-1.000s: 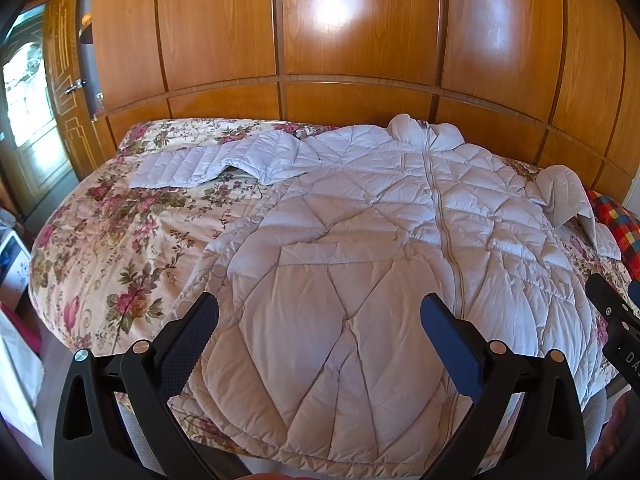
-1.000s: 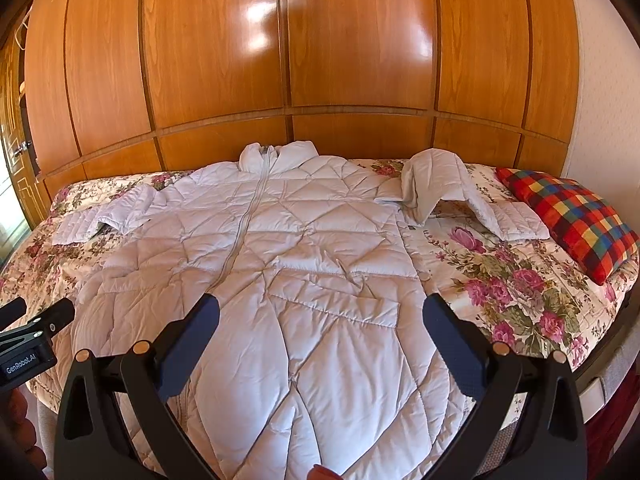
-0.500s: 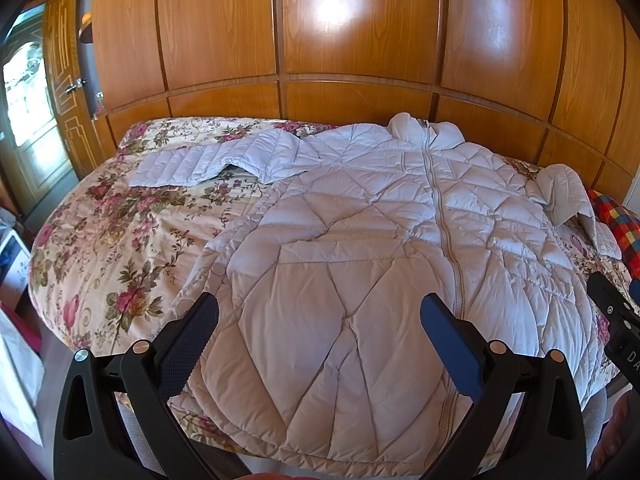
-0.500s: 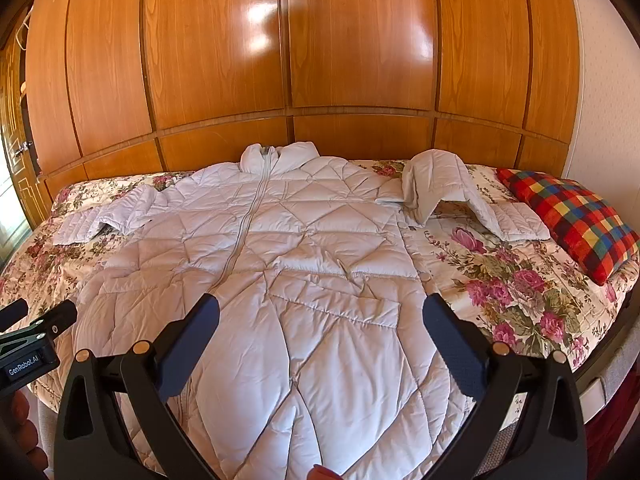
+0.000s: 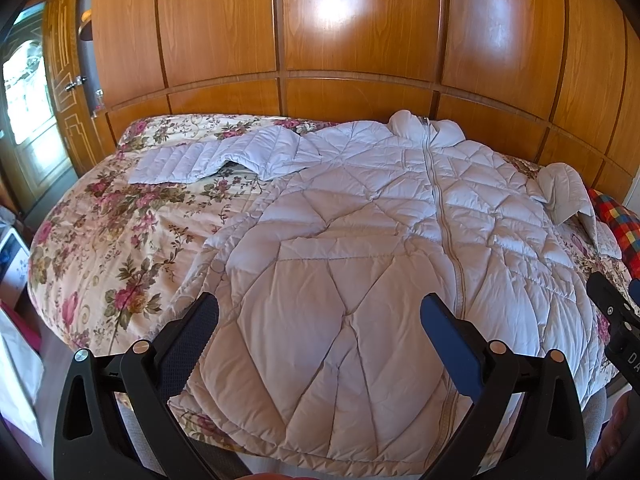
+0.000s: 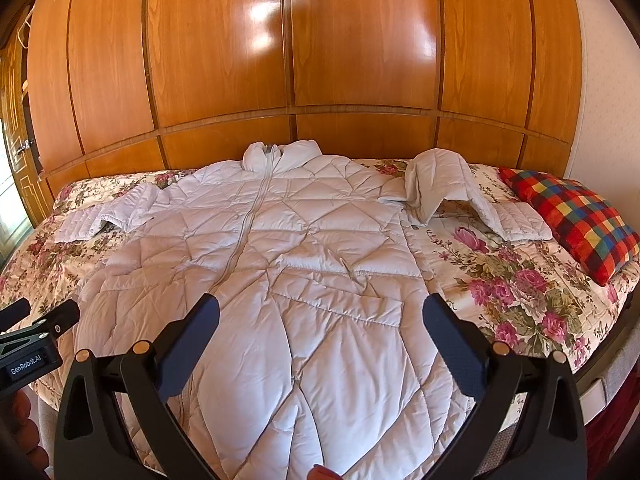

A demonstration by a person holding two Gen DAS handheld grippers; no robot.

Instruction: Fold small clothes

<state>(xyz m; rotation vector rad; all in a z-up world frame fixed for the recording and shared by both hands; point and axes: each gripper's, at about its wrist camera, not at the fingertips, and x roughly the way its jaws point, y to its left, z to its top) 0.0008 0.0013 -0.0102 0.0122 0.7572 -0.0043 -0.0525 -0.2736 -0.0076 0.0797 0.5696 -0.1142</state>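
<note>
Quilted coat (image 5: 360, 264) unmoved on bed, both grippers unchanged, spread

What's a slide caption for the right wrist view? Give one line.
Open right gripper hovers over a zipped white quilted coat spread on a floral bedspread, plaid pillow at right.

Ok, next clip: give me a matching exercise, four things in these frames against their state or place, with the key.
Things:
1. quilted jacket
2. checked pillow
3. left gripper
4. jacket's right-side sleeve

States:
A. open, holding nothing
B. humped up, bent over itself
C. spread flat, zipped, collar toward the wooden panels
D. at the bed's right edge

Pairs: 1-C, 2-D, 3-A, 4-B
</note>
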